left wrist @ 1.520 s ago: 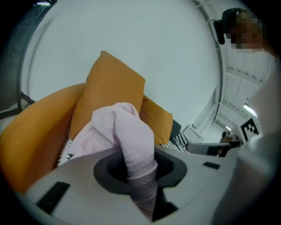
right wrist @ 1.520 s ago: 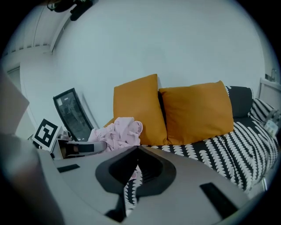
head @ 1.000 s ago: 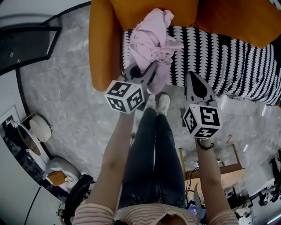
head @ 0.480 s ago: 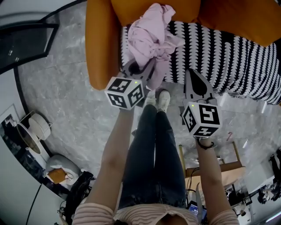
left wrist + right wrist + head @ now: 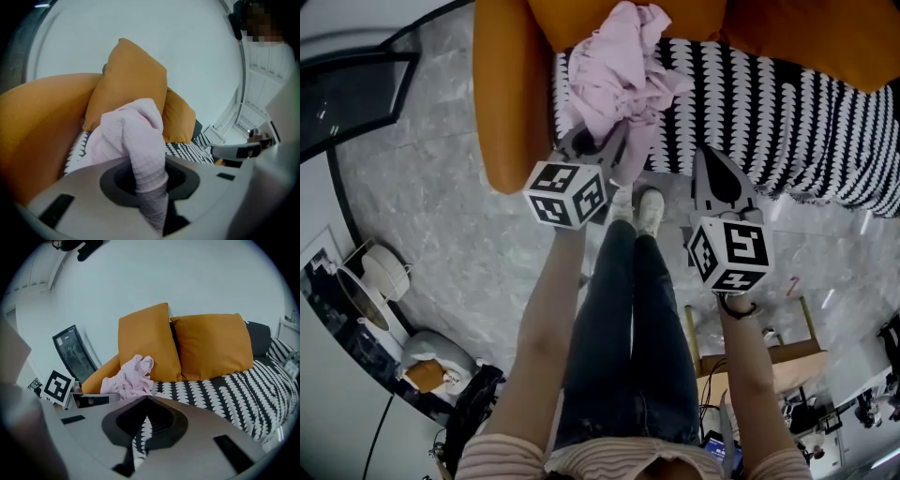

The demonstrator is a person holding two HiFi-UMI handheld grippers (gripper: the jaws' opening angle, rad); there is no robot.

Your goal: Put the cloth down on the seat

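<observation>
We see a pink, waffle-textured cloth crumpled in a heap at twelve o'clock in the head view. It is on the left end of the black-and-white patterned seat. At the heap's six o'clock, one twisted tail is pinched in the left gripper.

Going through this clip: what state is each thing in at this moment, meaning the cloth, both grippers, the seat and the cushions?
pink cloth: crumpled, its bulk apparently resting on the seat, one end pinched.
left gripper: shut on the pink cloth.
right gripper: shut, nothing between its jaws.
seat: covered by a black-and-white patterned throw.
cushions: upright, side by side against the back.
</observation>
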